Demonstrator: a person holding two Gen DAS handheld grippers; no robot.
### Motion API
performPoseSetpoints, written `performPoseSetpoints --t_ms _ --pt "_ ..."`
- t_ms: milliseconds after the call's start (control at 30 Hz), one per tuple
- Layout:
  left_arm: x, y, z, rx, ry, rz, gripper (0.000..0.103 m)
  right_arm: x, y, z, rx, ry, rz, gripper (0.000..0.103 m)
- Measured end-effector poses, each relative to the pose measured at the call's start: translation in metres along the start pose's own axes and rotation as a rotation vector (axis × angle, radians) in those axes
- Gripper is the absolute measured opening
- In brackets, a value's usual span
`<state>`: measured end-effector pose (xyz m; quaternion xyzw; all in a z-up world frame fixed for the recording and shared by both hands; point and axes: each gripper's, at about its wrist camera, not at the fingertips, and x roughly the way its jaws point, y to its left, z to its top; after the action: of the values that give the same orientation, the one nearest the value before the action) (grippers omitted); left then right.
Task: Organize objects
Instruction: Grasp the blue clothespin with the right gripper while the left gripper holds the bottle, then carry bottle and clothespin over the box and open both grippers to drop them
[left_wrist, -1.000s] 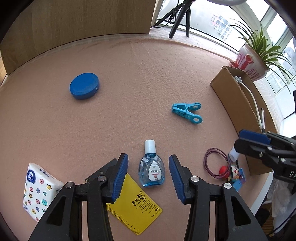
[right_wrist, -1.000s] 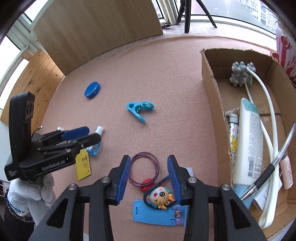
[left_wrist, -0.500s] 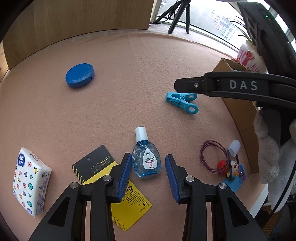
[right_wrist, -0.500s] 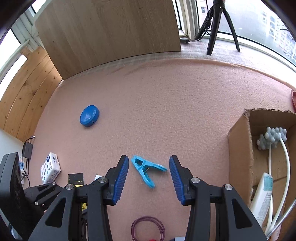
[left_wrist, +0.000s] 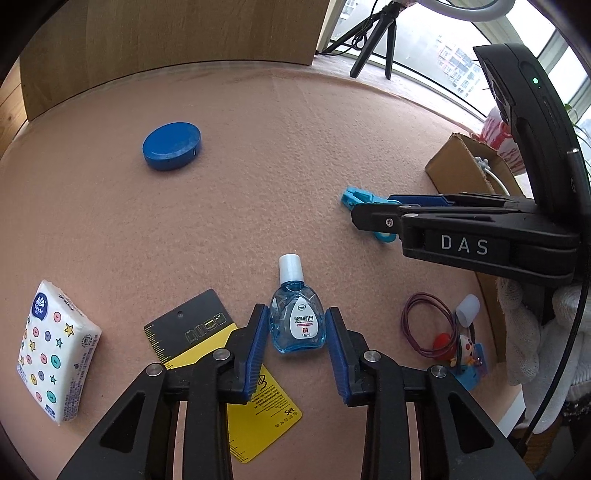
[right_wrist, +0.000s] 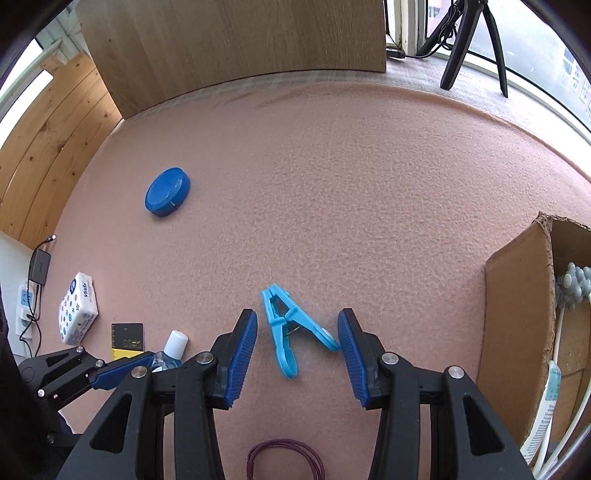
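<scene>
Pink felt mat (left_wrist: 295, 122), items left to right. Tissue pack (left_wrist: 55, 354) at 8 o'clock. Blue round tin (left_wrist: 172, 146) at 10 o'clock. Black-and-yellow card (left_wrist: 192, 328), partly under the left gripper (left_wrist: 295, 334): jaws parted, straddling the eye-drop bottle (left_wrist: 297, 325), pads just beside its sides, contact unclear. Right gripper (right_wrist: 297, 345): jaws wide apart around the blue clothes peg (right_wrist: 286, 328), lying flat. Cardboard box (right_wrist: 517, 332) at 3 o'clock.
</scene>
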<state>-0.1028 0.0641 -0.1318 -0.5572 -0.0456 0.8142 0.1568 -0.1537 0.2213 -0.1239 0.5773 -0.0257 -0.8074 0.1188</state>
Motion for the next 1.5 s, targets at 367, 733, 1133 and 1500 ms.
performPoseSetpoints --t_ms 367,733,1133,1500 --pt "0.001 0.003 -0.005 -0.076 -0.013 -0.048 0.034 -0.009 -0.007 -0.021 0.045 -0.014 0.004 0.03" --pt "-0.009 -0.012 0.0 -0.103 -0.041 -0.099 0.034 -0.057 -0.032 -0.06 0.186 -0.089 0.118 0.029" --pt "-0.039 -0.051 0.018 -0.052 -0.108 -0.142 0.034 -0.123 -0.071 -0.096 0.249 -0.199 0.092 0.029" --pt "-0.038 -0.131 0.048 0.08 -0.129 -0.211 0.034 -0.164 -0.118 -0.131 0.326 -0.273 -0.012 0.029"
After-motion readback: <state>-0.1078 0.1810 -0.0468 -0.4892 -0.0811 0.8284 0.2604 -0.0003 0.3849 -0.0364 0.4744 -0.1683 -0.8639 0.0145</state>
